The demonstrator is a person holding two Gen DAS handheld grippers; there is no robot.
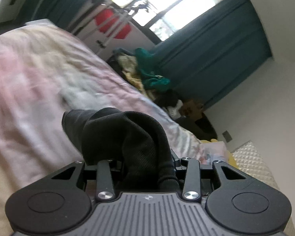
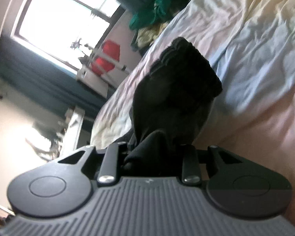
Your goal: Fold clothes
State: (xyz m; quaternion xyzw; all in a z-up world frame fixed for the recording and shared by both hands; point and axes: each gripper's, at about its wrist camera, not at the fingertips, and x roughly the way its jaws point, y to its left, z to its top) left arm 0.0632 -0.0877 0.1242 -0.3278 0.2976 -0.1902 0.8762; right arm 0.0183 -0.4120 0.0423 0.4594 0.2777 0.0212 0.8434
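Note:
A black garment (image 1: 118, 133) with a thick ribbed hem is bunched in my left gripper (image 1: 145, 163), which is shut on it; the cloth hides the fingertips. The fabric rises clear of the pink and white bedspread (image 1: 29, 78) behind it. In the right wrist view another part of the black garment (image 2: 173, 90) stands up from my right gripper (image 2: 153, 153), shut on it as well, its fingertips also buried in cloth. The bedspread (image 2: 255, 49) lies beyond, wrinkled, pale blue and pink.
A heap of clothes with a green piece (image 1: 151, 72) lies past the bed's far edge. A drying rack with a red item (image 1: 112, 23) stands by the bright window, flanked by a teal curtain (image 1: 216, 49). A quilted white surface (image 1: 251, 163) sits at the right.

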